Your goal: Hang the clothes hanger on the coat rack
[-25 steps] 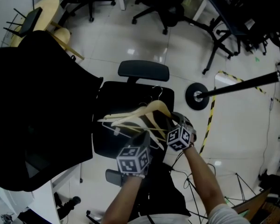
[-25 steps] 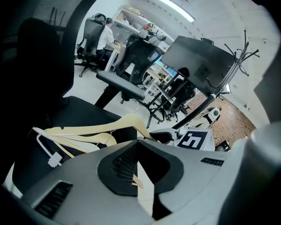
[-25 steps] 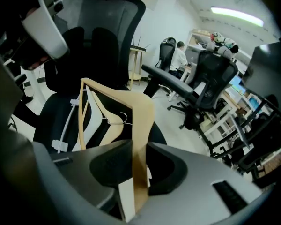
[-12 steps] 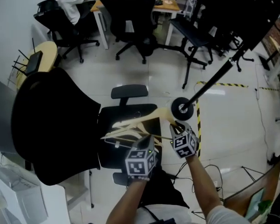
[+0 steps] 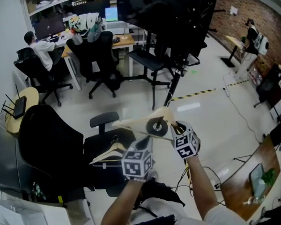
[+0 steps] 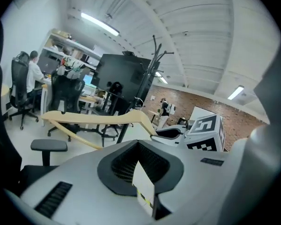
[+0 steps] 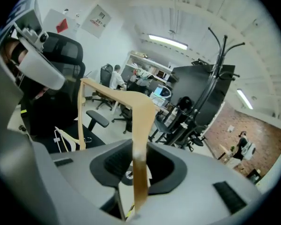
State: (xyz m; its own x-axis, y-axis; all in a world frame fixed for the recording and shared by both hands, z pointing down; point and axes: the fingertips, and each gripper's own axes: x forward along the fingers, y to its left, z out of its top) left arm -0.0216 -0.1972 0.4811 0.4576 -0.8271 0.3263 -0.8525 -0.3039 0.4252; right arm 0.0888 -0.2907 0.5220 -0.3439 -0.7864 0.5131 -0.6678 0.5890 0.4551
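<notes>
A pale wooden hanger point(image 5: 136, 122) is raised in front of me, above the black chair seat point(image 5: 96, 142). My right gripper point(image 5: 172, 128) is shut on one end of it; in the right gripper view the hanger point(image 7: 140, 121) runs straight down into the jaws point(image 7: 136, 191). My left gripper point(image 5: 144, 146) is just below the hanger; its jaw gap is hidden and nothing shows in it point(image 6: 143, 182). From there the hanger point(image 6: 93, 119) lies level ahead. The black coat rack point(image 5: 175, 78) stands beyond, its round base point(image 5: 157, 125) behind the hanger and its hooks point(image 6: 153, 46) point(image 7: 220, 41) high up.
More hangers point(image 5: 107, 153) lie on the chair seat. A tall black chair back point(image 5: 47, 139) is at left. Office chairs point(image 5: 100, 55), desks and a seated person point(image 5: 37, 43) fill the far side. Striped tape point(image 5: 201, 92) crosses the floor; a wooden table point(image 5: 253, 172) is at right.
Both grippers have risen with the hanger, lifting it off the chair. The view has tipped up from the floor, so the room and the rack's upper part now show.
</notes>
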